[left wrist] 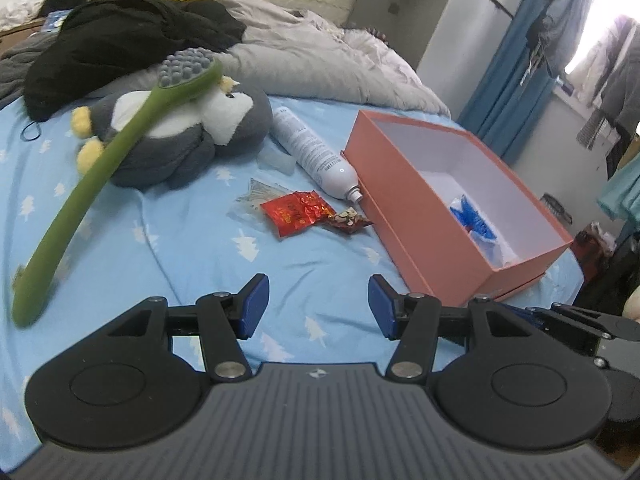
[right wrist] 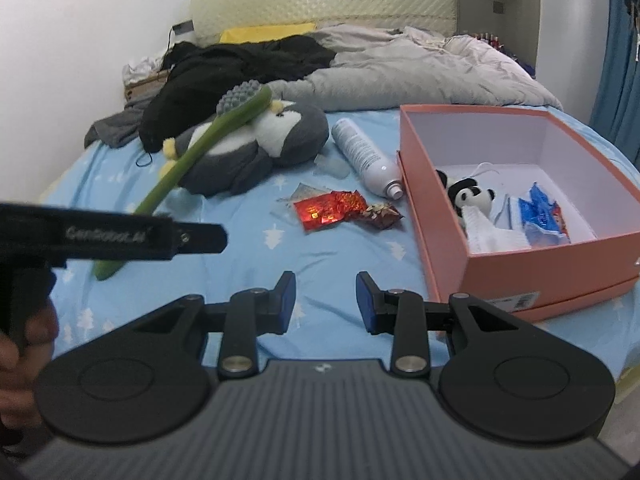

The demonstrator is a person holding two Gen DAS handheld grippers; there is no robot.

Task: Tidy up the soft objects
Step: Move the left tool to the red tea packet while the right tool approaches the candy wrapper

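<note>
A grey and white penguin plush (left wrist: 184, 132) (right wrist: 260, 144) lies on the blue bed sheet, with a long green brush (left wrist: 96, 172) (right wrist: 192, 156) leaning across it. An open pink box (left wrist: 440, 216) (right wrist: 520, 248) sits at the right; inside are a small panda plush (right wrist: 468, 198), white cloth and a blue packet (right wrist: 540, 220). My left gripper (left wrist: 318, 304) hovers open over bare sheet, nothing between its blue pads. My right gripper (right wrist: 326, 300) is also open and empty, near the box's front left corner. The left tool's body (right wrist: 120, 236) shows in the right wrist view.
A white spray can (left wrist: 316, 152) (right wrist: 366, 158) lies beside the box. Red snack wrappers (left wrist: 300, 212) (right wrist: 332, 208) and a clear bag lie mid-sheet. Black clothing (left wrist: 132, 40) and a grey duvet (right wrist: 420, 76) pile up at the headboard. A person's hand (right wrist: 20, 344) grips the left tool.
</note>
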